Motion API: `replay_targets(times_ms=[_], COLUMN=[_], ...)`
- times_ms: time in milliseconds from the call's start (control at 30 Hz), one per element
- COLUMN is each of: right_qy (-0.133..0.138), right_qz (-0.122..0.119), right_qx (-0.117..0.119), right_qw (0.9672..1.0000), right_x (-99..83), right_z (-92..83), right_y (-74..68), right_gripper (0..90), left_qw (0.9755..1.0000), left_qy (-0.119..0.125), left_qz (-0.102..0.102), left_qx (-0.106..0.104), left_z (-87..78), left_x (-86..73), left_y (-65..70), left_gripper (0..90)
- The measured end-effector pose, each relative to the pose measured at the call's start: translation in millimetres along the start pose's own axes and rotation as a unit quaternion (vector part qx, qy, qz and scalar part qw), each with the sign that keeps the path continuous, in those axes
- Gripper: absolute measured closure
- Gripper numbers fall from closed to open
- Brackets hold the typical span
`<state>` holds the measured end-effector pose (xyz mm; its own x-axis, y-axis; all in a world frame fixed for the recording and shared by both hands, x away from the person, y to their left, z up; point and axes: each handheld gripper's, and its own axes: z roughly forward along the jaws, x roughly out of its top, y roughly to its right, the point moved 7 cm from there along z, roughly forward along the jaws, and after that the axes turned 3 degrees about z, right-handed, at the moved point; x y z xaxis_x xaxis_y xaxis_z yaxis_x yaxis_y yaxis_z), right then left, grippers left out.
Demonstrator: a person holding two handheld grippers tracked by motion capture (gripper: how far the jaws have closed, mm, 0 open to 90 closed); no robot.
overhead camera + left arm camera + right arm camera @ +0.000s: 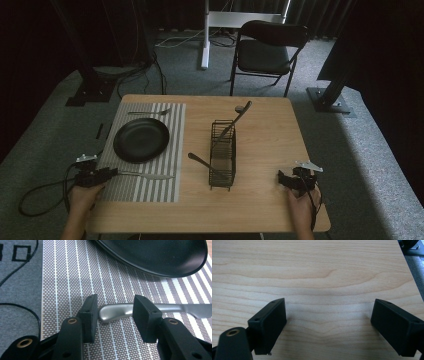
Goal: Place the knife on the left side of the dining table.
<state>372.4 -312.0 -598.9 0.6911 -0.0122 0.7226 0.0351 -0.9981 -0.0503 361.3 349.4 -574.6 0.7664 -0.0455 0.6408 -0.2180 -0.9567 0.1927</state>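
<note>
Knife [117,311], smooth brushed steel with a rounded handle end, lies on the woven striped placemat [75,277], sitting loose between the left gripper [113,315] jaws, spread apart.

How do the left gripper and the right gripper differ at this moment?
The left gripper has the handle of a table knife between its jaws, which stand narrowly apart with a gap at the left pad; the right gripper has nothing between its jaws, which stand much wider. The left gripper sits over the striped placemat near the black plate; the right one is over bare wooden table. Both are open.
</note>
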Motion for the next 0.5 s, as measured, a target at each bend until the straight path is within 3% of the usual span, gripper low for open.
replay_targets(times_ms=[100, 433, 500], right_qy=[0.000, 0.000, 0.000], right_qz=[0.000, 0.000, 0.001], right_qx=[0.000, 0.000, 0.000], right_qw=[1.0000, 1.0000, 1.0000], right_x=[0.0, 0.0, 0.0], right_z=[0.0, -0.1, -0.1], right_y=[0.0, -0.1, -0.1], right_gripper=[12.1, 12.1, 12.1], left_qw=[1.0000, 0.9997, 0.9995], left_qy=[0.007, 0.012, 0.016], left_qz=[-0.003, 0.019, 0.026], left_qx=[0.002, 0.007, 0.009], left_z=[-1.8, -6.4, -8.5], left_x=[-0.7, -15.3, -20.8], left_y=[0.5, 12.0, 20.4], left_gripper=[51.8, 39.4, 33.8])
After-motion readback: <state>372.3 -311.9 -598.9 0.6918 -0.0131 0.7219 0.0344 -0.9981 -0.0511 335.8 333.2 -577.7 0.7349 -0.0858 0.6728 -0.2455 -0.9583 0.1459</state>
